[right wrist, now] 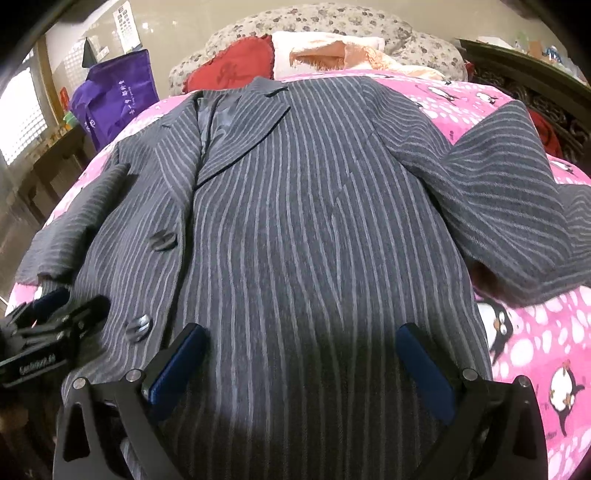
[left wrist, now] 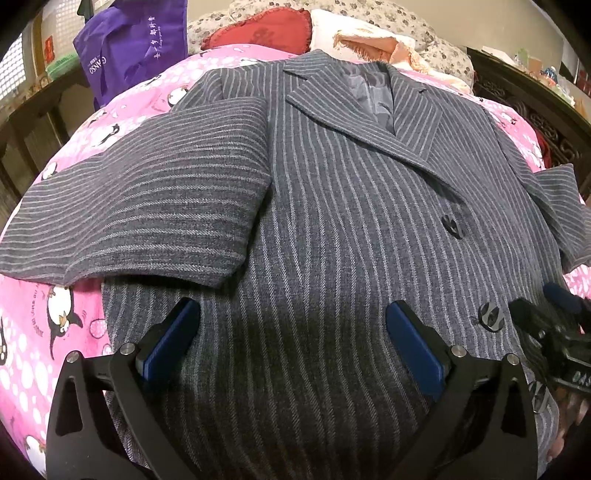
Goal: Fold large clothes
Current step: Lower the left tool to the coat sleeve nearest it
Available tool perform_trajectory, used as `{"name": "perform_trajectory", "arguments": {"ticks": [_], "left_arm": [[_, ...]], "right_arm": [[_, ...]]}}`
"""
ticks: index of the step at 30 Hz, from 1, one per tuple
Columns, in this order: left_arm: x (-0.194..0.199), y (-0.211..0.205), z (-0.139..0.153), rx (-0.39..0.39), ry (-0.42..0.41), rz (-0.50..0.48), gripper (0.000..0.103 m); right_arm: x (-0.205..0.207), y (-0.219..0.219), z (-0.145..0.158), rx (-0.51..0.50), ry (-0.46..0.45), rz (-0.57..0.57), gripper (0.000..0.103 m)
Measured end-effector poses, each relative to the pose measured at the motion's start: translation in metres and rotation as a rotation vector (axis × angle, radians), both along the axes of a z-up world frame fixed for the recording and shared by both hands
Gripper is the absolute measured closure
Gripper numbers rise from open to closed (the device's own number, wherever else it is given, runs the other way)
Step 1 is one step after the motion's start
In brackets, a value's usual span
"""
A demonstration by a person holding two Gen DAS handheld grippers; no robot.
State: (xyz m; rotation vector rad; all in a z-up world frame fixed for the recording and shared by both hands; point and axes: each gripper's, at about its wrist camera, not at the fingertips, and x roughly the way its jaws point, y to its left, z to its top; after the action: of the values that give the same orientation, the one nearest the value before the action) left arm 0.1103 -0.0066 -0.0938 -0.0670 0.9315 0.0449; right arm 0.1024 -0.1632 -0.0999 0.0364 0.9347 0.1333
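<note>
- jacket point(left wrist: 332, 206): dark grey, thin light-grey pinstripes; shiny grey lining at collar
- buttons point(left wrist: 453, 224): dark grey-black
- bedspread point(right wrist: 535, 350): hot pink, white blobs, black-and-white penguins
- heart cushion point(left wrist: 258, 31): red
- bag point(left wrist: 136, 48): purple, white lettering
- pillows point(right wrist: 314, 18): cream, grey floral spots
- towel point(right wrist: 332, 51): peach
- gripper pads point(left wrist: 170, 339): blue on black arms

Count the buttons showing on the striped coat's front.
2. One button sits just below where the lapel ends on the striped coat; the other button lies lower, nearer the hem, beside the right gripper. The overlapping front or dark bottom edge may hide more.
</note>
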Motion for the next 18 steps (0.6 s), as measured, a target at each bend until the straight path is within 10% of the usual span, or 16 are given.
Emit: {"name": "perform_trajectory", "arguments": {"ticks": [18], "left_arm": [[0.002, -0.0023, -0.0003, 0.005, 0.003, 0.006, 0.0]], "right_arm": [[-0.0025, -0.0029, -0.0013, 0.015, -0.013, 0.0, 0.0]]}}
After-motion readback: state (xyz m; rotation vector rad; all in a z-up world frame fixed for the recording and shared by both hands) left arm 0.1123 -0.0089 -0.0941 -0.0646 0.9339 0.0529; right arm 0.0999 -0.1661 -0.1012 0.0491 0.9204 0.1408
